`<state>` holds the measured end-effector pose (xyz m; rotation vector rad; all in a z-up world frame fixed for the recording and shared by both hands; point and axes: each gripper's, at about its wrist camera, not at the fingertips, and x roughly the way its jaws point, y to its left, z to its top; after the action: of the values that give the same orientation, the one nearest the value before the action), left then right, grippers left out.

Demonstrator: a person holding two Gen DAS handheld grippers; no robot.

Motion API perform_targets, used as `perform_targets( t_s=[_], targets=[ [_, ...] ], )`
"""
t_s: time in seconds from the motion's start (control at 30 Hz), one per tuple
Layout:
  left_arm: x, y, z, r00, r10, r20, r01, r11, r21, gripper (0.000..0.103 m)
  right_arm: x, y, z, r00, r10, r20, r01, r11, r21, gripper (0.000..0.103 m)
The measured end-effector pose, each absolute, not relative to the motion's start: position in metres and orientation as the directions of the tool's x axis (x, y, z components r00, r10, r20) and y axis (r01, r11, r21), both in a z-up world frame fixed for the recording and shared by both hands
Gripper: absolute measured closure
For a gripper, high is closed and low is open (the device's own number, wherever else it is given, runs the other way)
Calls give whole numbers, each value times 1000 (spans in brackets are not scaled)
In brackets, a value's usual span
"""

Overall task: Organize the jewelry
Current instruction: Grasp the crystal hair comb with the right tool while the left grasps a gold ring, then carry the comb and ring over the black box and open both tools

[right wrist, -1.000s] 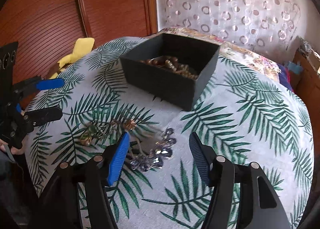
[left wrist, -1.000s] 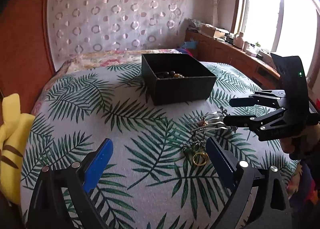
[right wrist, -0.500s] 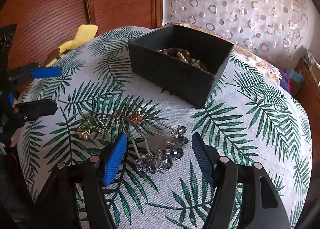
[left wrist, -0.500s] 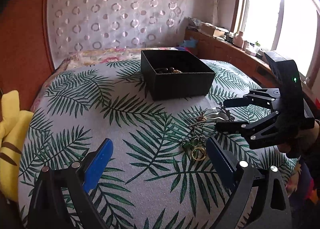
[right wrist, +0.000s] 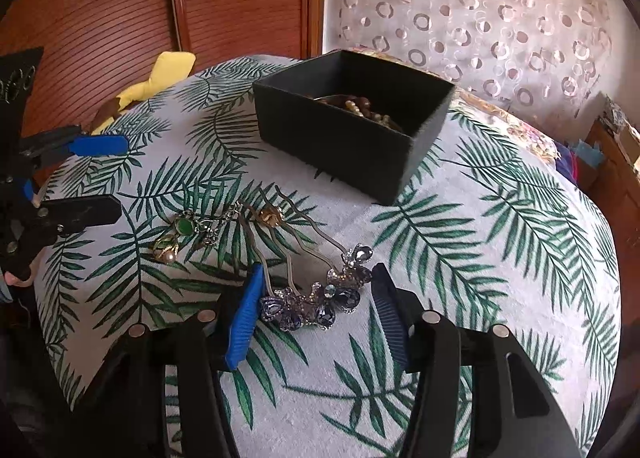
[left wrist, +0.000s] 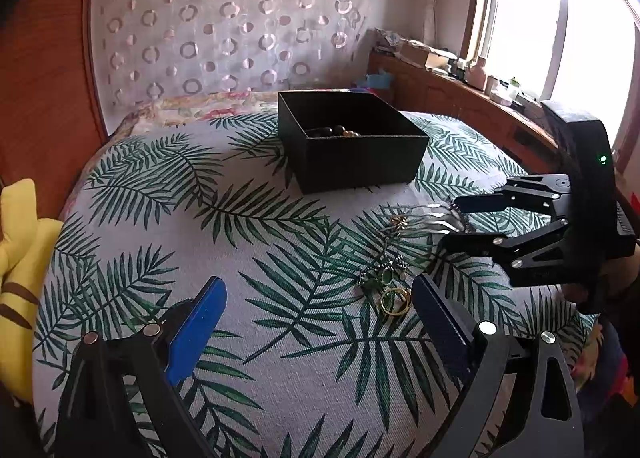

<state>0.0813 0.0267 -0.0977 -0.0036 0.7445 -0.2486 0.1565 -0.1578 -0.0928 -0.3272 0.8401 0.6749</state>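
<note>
A black box (right wrist: 352,141) is placed on a leaf-print cloth (right wrist: 480,258), and beads (right wrist: 360,105) are seen inside it. Nearer to the cameras, loose jewelry lies on the cloth, apart from the box. A hair comb (right wrist: 316,294) with purple stones is laid with its prongs pointing toward the box. The right gripper (right wrist: 316,314) is held low over the comb's stone end – its jaws are wide apart, one on each side of the stones, and no contact can be told. To the left of the comb, a green piece (right wrist: 184,225), a gold ring (left wrist: 395,301) and a small gold flower (right wrist: 270,217) are gathered close together. The left gripper (left wrist: 320,322) is kept above the cloth – its jaws are also spread wide, nothing is held, and the ring lies just beside its right finger (left wrist: 438,318)
</note>
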Motion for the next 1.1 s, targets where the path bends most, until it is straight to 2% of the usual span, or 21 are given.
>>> perform_targets(
  t_s=[0.57, 0.63, 0.7, 0.8, 0.97, 1.1],
  targets=[
    [81, 8, -105, 662, -253, -705, 287, 955, -74, 14, 139, -200, -88, 512, 358, -781, -610, 792, -37, 46],
    [80, 4, -105, 653, -265, -709, 304, 950, -75, 24, 138, -203, -90, 513, 357, -780, -605, 796, -33, 46],
    [79, 0, -106, 642, -274, -716, 315, 946, -79, 40, 138, -204, -92, 512, 358, -781, -602, 798, -29, 46],
    [79, -8, -107, 622, -288, -728, 337, 938, -83, 58, 138, -206, -95, 512, 356, -782, -599, 800, -28, 46],
    [80, -19, -109, 611, -298, -733, 364, 929, -74, 72, 138, -205, -94, 515, 354, -780, -594, 804, -27, 46],
    [84, -28, -111, 608, -276, -744, 370, 928, -42, 73, 138, -205, -94, 515, 355, -780, -594, 804, -27, 46]
  ],
)
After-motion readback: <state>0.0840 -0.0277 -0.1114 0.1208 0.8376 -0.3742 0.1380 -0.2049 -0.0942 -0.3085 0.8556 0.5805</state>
